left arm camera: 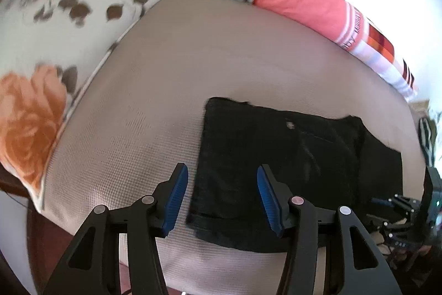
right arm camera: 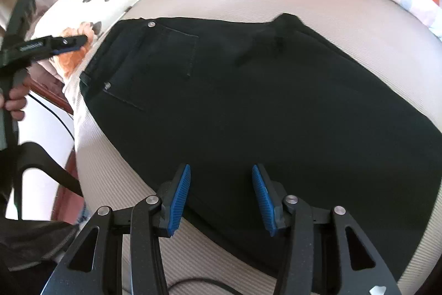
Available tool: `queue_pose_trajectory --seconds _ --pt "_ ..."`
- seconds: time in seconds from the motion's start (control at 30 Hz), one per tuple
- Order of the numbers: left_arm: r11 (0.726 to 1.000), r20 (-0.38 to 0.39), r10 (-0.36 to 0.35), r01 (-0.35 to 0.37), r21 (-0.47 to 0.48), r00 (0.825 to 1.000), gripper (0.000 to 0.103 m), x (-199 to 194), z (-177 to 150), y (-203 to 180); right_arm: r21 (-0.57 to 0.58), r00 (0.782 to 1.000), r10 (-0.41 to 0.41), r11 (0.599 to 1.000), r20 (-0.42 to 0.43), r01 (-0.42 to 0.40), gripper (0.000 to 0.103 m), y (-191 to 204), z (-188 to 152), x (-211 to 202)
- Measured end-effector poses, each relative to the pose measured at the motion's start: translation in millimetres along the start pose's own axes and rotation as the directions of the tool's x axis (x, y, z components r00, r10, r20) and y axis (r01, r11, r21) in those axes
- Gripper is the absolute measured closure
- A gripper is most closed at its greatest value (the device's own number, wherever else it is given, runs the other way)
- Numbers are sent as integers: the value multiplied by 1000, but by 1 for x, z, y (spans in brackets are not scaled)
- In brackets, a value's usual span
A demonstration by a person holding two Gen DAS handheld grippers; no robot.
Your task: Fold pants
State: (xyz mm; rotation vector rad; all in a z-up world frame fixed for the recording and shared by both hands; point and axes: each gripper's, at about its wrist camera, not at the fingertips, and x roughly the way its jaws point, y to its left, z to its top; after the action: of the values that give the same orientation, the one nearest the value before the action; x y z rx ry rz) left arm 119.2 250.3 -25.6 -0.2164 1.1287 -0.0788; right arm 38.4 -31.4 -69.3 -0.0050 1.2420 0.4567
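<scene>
Black pants (left arm camera: 290, 165) lie flat and folded on a beige bed cover (left arm camera: 165, 79); in the right wrist view the pants (right arm camera: 262, 107) fill the middle, back pocket and rivets up at the left. My left gripper (left arm camera: 222, 195) is open and empty, hovering above the pants' left edge. My right gripper (right arm camera: 221, 198) is open and empty above the near edge of the pants. The left gripper also shows in the right wrist view (right arm camera: 66, 43) at the far left. The right gripper shows at the right edge of the left wrist view (left arm camera: 400, 209).
A floral orange-and-white pillow (left arm camera: 55, 51) lies at the left of the bed. A pink and striped pillow (left arm camera: 326, 10) lies along the back. A wooden bed edge (right arm camera: 52, 90) and a black cable (right arm camera: 63, 123) are at the left.
</scene>
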Motion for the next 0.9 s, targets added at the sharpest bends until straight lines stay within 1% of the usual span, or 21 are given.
queue_pose_trajectory --seconds 0.07,0.1,0.13,0.2,0.23,0.37,0.4,0.43,0.47,0.53,0.57,0.67,0.73,0.77,0.8,0.87,0.9 --pt "999 -25 -37 36 -38 999 50 9 2 15 -7 1000 3 1000 -3 -3 58 7 7 4" --pt "995 -43 -87 84 -56 995 50 13 2 21 -4 1000 14 1000 -3 -14 58 9 11 4" --pt "985 -64 -156 151 -80 986 50 19 3 28 -1 1000 25 1000 -3 -25 58 9 14 3" --pt "968 -96 -236 225 -114 967 49 29 5 39 16 999 47 999 8 -48 58 9 22 -1" --pt "957 -112 -278 264 -124 954 50 36 7 46 22 999 50 998 14 -50 58 9 25 -4" --pt "931 -124 -345 323 -169 930 50 55 14 71 69 997 52 996 50 -56 58 2 36 -19" --pt "919 -131 -374 348 -184 918 50 59 15 77 87 997 48 995 61 -54 57 -2 38 -24" --pt "906 -138 -404 375 -197 904 50 64 16 82 115 997 34 993 74 -42 57 -5 40 -29" --pt "890 -146 -438 404 -212 887 50 69 17 87 133 997 24 991 80 -34 56 -8 42 -32" --pt "872 -170 -475 436 -221 864 50 77 18 91 177 996 -4 984 91 -13 56 -14 44 -38" --pt "861 -186 -498 457 -225 847 50 82 19 93 192 995 -15 981 94 -3 56 -17 45 -40" --pt "816 -220 -575 532 -226 788 50 90 20 96 244 993 -49 969 106 22 56 -22 49 -47" --pt "793 -234 -608 562 -235 759 50 96 24 98 276 992 -61 961 111 28 56 -23 54 -50" --pt "771 -241 -636 587 -247 734 50 100 26 100 283 992 -64 959 112 30 56 -22 55 -49" --pt "756 -242 -654 603 -255 717 50 102 27 101 293 991 -73 955 113 37 56 -20 58 -49" --pt "715 -254 -699 645 -270 668 50 110 29 102 294 990 -87 954 110 51 56 -16 63 -48" --pt "706 -260 -709 657 -267 656 50 112 31 102 293 990 -92 954 106 57 56 -13 66 -46"
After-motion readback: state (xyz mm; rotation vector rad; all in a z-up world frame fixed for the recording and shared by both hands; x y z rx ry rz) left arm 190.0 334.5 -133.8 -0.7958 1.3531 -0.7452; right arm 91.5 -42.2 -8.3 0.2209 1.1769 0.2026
